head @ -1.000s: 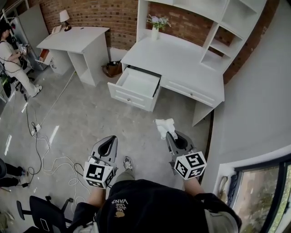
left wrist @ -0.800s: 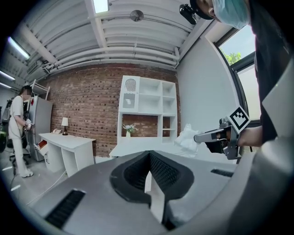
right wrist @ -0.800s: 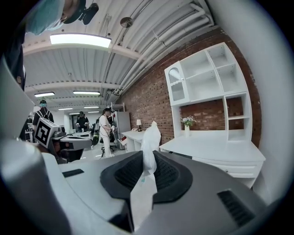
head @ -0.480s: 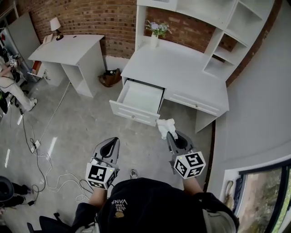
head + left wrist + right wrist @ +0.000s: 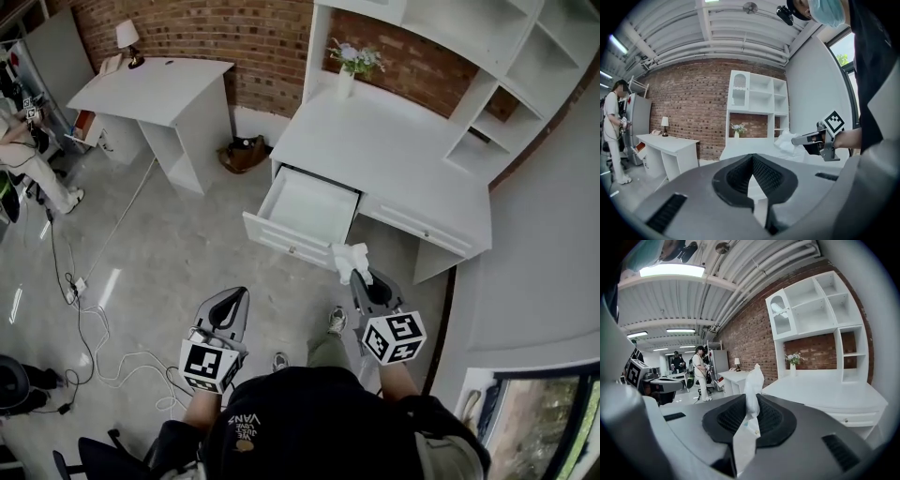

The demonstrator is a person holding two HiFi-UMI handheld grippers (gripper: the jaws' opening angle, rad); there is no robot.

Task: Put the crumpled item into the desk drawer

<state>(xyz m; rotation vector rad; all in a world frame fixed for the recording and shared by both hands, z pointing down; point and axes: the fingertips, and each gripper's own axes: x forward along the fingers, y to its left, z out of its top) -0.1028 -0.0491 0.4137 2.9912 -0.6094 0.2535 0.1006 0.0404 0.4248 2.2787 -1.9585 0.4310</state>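
My right gripper is shut on a crumpled white tissue, which sticks up past its fingertips. In the right gripper view the tissue stands pinched between the dark pads of that gripper. It hangs over the floor just short of the open desk drawer, whose inside is bare. The drawer belongs to the white desk. My left gripper is held lower left, over the floor, jaws together and holding nothing. From the left gripper view, the right gripper and tissue show at the right.
A second white desk with a lamp stands at the left. A brown bag lies between the desks. A flower vase and shelving top the main desk. Cables trail over the floor; a person stands far left.
Both grippers have moved forward toward the desk, so the open drawer now lies closer ahead. The tissue stays pinched in the right gripper.
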